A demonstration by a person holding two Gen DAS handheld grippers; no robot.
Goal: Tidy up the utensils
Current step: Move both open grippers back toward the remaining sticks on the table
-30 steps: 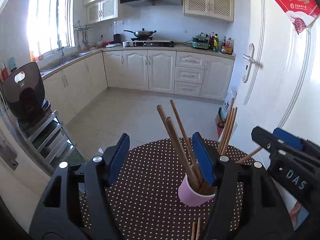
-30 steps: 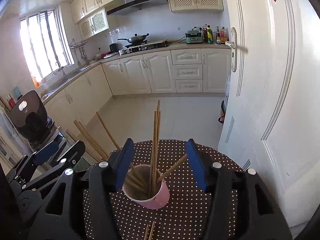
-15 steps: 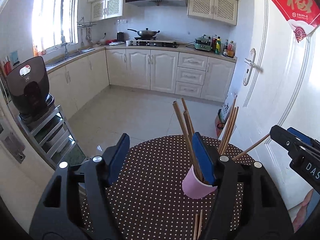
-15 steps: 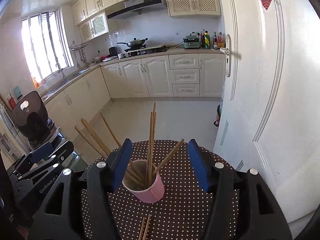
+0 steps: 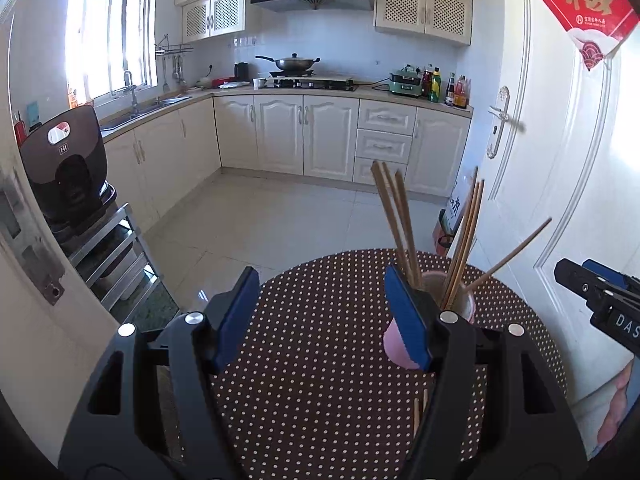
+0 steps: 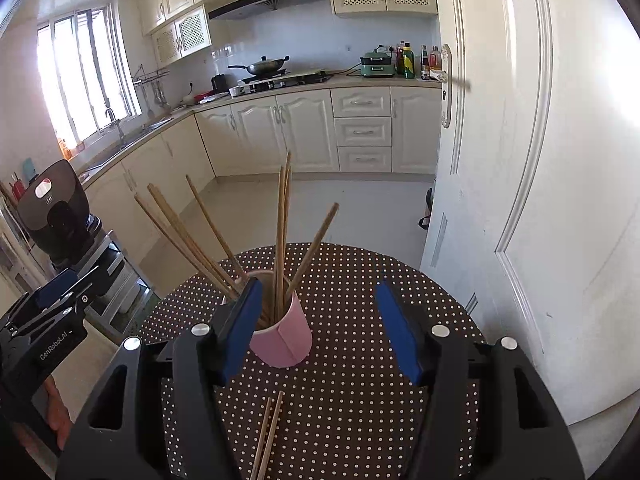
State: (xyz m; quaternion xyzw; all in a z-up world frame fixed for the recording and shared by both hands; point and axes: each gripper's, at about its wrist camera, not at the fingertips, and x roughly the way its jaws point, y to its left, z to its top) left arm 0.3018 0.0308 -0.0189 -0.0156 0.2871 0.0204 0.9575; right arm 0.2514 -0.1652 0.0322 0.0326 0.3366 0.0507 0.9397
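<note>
Right wrist view: both grippers (image 6: pixel 316 330) (image 5: pixel 320 316) pulled back from pink cup (image 6: pixel 282 340), jaws apart, empty; two chopsticks (image 6: pixel 268 436) remaining on table (image 6: pixel 360 420).

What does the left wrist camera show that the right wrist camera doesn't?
Only the left wrist view shows the whole red paper decoration on the door, and the right gripper entering from its right edge. Only the right wrist view shows the pink cup unblocked, the loose chopstick pair lying clearly in front of it, and the left gripper at its left edge. Both show the polka-dot table, the chopsticks standing in the cup, the wok and the black appliance.
</note>
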